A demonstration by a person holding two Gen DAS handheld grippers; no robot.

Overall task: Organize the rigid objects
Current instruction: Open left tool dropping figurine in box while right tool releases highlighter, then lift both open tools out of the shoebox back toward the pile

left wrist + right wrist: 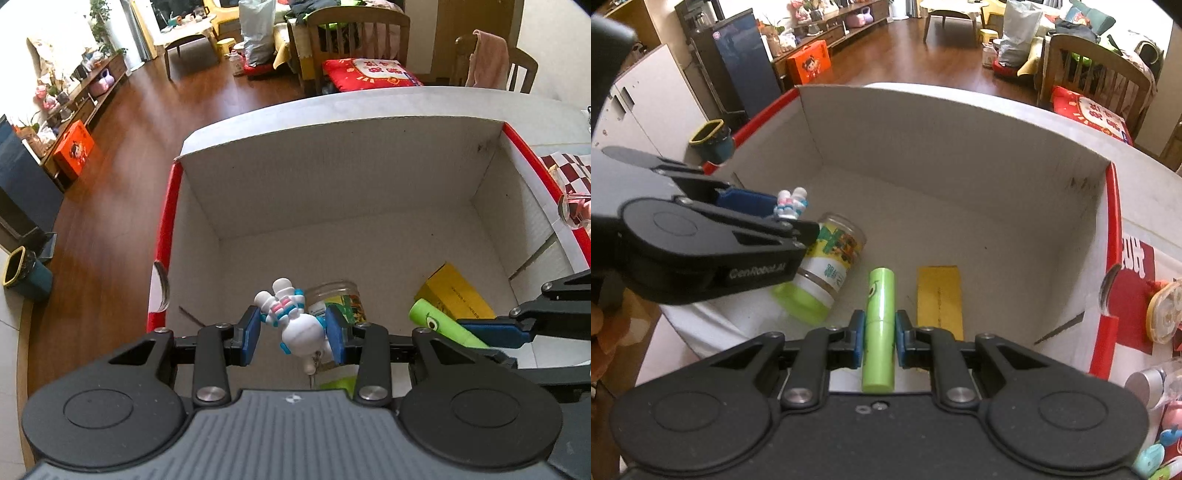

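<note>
My left gripper (293, 330) is shut on a white astronaut figure (295, 321) with blue and pink trim, held over the near left part of the white cardboard box (332, 177). In the right wrist view the figure (792, 203) sticks out of the left gripper (775, 218). My right gripper (879, 338) is shut on a green tube (880, 325) with a cartoon eye, over the box's near edge; the tube also shows in the left wrist view (443, 323). A clear jar (827, 266) with a green lid and a yellow carton (939, 299) lie on the box floor.
The box (960, 147) has red outer walls and stands on a white table. Small toys and a tape dispenser (1167, 314) lie to its right. A glass (576, 210) stands by the right rim. Chairs and wooden floor lie beyond.
</note>
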